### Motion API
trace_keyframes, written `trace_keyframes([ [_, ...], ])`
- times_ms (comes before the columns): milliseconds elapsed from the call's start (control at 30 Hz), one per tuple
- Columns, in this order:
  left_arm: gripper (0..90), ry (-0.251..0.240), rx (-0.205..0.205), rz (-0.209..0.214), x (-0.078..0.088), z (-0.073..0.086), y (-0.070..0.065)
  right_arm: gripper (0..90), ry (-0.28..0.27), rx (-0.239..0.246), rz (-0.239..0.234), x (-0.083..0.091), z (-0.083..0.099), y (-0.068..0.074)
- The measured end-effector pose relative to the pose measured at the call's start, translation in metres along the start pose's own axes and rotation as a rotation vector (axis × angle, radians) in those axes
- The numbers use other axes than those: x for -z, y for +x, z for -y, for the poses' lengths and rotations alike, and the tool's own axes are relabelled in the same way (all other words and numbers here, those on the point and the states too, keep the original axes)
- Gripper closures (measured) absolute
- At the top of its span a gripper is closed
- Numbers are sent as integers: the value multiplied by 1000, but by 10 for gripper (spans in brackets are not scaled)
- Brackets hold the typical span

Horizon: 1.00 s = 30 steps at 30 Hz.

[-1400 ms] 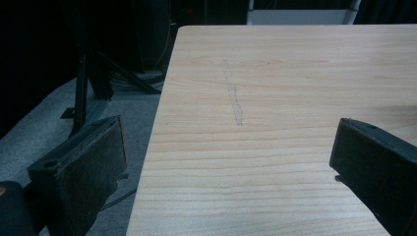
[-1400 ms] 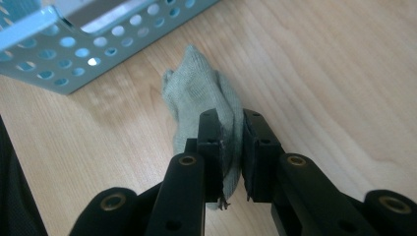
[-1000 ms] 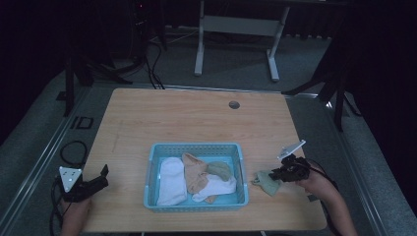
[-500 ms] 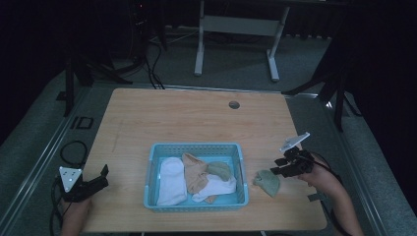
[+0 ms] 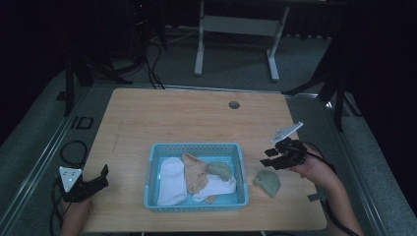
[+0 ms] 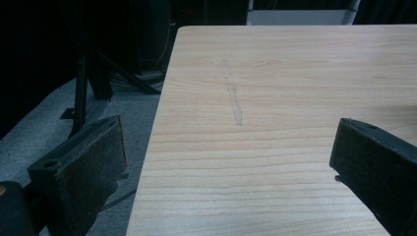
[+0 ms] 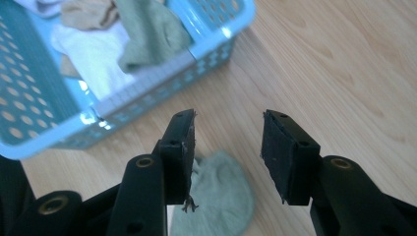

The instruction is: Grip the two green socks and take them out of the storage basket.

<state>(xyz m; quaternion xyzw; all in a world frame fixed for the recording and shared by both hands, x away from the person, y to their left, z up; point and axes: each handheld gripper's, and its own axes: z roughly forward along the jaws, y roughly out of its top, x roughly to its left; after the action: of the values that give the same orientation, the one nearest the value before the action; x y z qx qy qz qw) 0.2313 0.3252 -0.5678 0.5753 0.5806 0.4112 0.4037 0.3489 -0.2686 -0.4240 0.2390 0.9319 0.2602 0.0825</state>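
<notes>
While both grippers' jaws gape empty, the wooden table (image 5: 196, 118) stands on grey carpet (image 5: 236, 59) amid darkness.

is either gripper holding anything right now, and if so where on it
Nothing is held. The right gripper is open above the green sock lying on the table beside the basket. The left gripper is open over bare wood.
</notes>
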Motion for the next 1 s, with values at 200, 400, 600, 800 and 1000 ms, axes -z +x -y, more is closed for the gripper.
trace_keyframes([
  [200, 4, 0, 1, 0, 0, 0, 0, 557, -7, 42, -16, -4, -17, 10],
  [400, 3, 1, 1, 2, 0, 0, 0, 564, -31, 74, -48, -8, -32, 20],
  [600, 4, 1, 2, 2, 0, 0, 0, 565, -26, 123, -75, -20, -50, 33],
  [800, 4, 0, 0, 4, 0, 0, 0, 565, 9, 159, -101, -39, -64, 44],
  [1000, 4, 0, -1, 4, 0, 0, 0, 564, 34, 174, -126, -59, -73, 51],
])
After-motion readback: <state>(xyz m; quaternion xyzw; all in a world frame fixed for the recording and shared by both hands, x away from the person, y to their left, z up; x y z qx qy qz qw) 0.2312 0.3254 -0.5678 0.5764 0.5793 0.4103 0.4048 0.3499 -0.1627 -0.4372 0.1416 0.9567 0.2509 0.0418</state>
